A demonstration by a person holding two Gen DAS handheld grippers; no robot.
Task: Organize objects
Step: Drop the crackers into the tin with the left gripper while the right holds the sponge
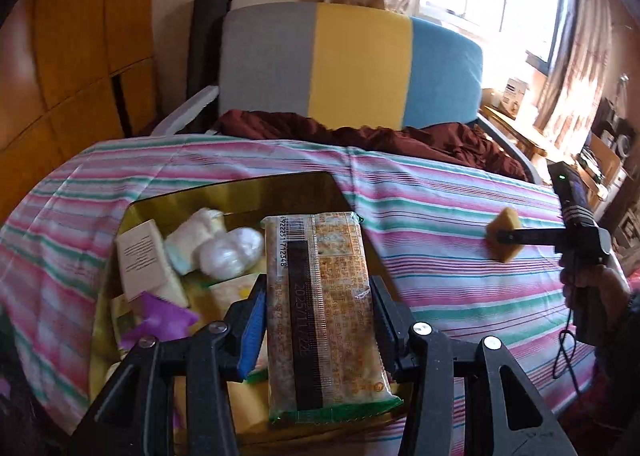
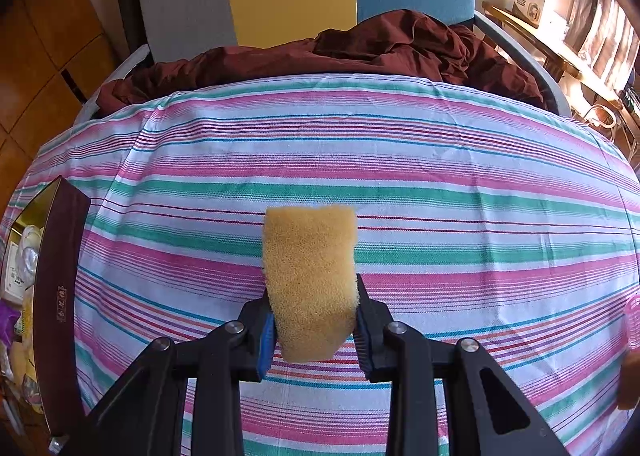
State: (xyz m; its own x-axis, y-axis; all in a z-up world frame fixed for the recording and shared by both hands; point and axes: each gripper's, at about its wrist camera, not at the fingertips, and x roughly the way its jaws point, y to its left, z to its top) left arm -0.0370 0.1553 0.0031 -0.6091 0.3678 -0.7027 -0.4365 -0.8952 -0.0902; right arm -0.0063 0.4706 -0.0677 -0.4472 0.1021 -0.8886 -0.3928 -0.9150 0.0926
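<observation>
Fingers (image 1: 256, 320) of the left gripper (image 1: 320, 316) are clamped on a snack packet (image 1: 326, 312); the right gripper (image 2: 316, 322) is clamped on a sponge (image 2: 310, 280).

One snack packet (image 1: 324, 308) is showing; one yellow sponge (image 2: 310, 280) is showing; one open box (image 1: 256, 186) is sitting on one striped cloth (image 2: 440, 184); two grippers are showing, the left gripper (image 1: 320, 320) and the right gripper (image 2: 314, 326).

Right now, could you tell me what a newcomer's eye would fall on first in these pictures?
The pink-and-green striped cloth fills both views. In front, the left tongs grip a long snack packet above the open box of small items, and the right tongs pinch a yellow sponge over the cloth. Behind stands a grey, yellow and blue chair back.
</observation>
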